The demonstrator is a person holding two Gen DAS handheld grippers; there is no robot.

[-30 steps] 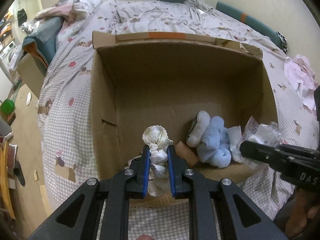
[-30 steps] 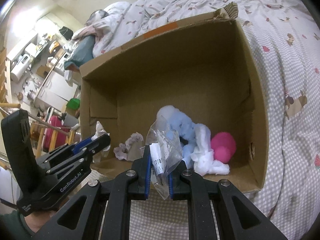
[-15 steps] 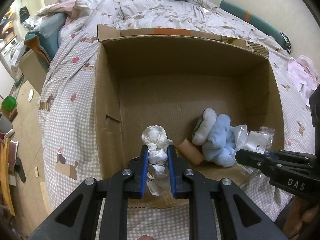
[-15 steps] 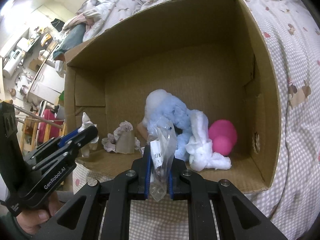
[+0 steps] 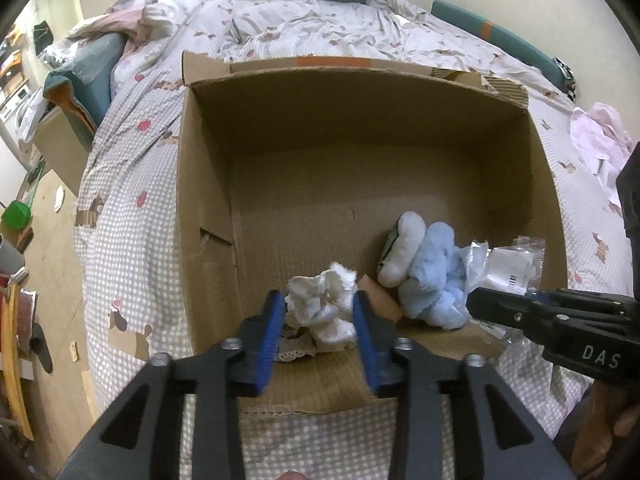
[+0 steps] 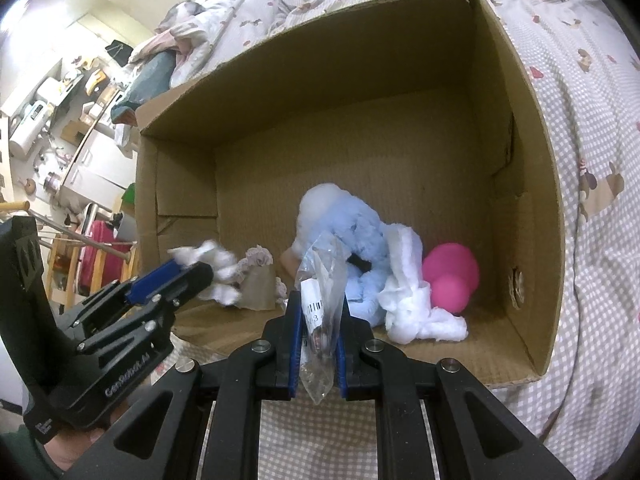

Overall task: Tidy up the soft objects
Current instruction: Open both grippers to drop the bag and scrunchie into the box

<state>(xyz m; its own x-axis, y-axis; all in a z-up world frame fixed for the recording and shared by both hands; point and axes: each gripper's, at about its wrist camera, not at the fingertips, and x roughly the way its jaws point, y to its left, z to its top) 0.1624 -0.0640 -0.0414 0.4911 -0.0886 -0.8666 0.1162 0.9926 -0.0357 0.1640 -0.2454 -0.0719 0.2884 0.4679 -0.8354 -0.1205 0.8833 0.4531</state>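
Two blue-padded jaws of the left gripper (image 5: 320, 316) stand spread apart, a crumpled white cloth (image 5: 322, 310) loose between them over the cardboard box's (image 5: 208, 200) near edge. The right gripper (image 6: 318, 334) is clamped on a clear plastic bag (image 6: 322, 292) bearing a barcode label. Inside lie a fluffy blue plush (image 6: 352, 236) and a pink ball (image 6: 452, 276). "DAS" and "GenRobot.AI" mark the gripper bodies.

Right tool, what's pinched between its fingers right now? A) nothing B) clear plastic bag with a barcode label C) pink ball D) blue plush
B: the right tool is closed on the clear plastic bag, its white barcode label showing, while the blue plush and pink ball lie untouched in the cardboard box.
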